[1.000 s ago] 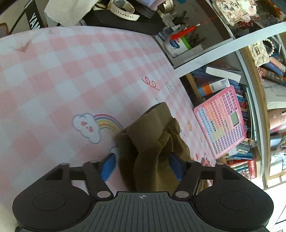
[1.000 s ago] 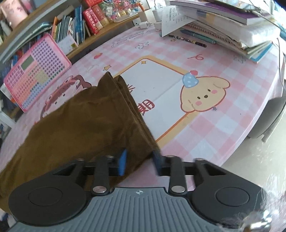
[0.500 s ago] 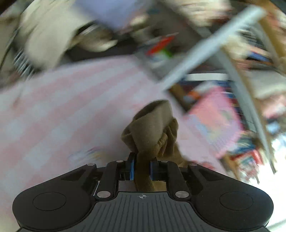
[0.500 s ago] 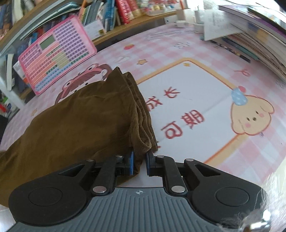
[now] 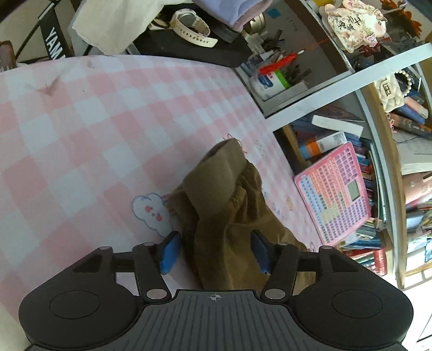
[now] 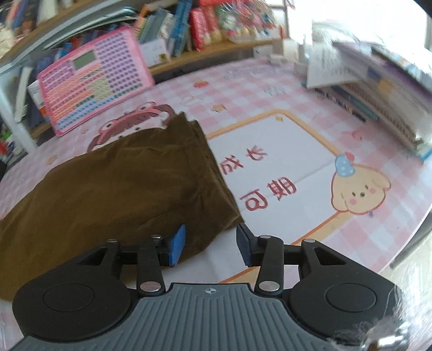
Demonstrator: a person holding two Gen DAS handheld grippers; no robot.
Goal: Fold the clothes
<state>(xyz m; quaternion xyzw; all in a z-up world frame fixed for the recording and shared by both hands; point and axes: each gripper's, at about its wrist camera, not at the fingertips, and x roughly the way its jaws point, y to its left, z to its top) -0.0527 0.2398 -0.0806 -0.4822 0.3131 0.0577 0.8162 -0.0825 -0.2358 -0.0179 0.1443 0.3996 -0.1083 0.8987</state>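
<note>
A brown corduroy garment (image 6: 121, 186) lies folded on the pink checked table cover (image 6: 391, 213). In the left wrist view its elastic waistband end (image 5: 226, 199) is bunched up in a heap. My left gripper (image 5: 214, 249) is open, its blue pads (image 5: 170, 251) on either side of the bunched cloth, not pinching it. My right gripper (image 6: 210, 243) is open at the garment's near corner, with the cloth lying between and beyond the pads (image 6: 176, 244).
A pink toy keyboard (image 6: 91, 78) leans against a bookshelf (image 6: 189, 24) behind the table; it also shows in the left wrist view (image 5: 337, 189). A stack of books and papers (image 6: 378, 89) sits at the right. A black box with a watch (image 5: 189, 24) stands at the far edge.
Both grippers were shut on the brown garment half a second ago and have now opened and let it go. The cloth rests on the table.
</note>
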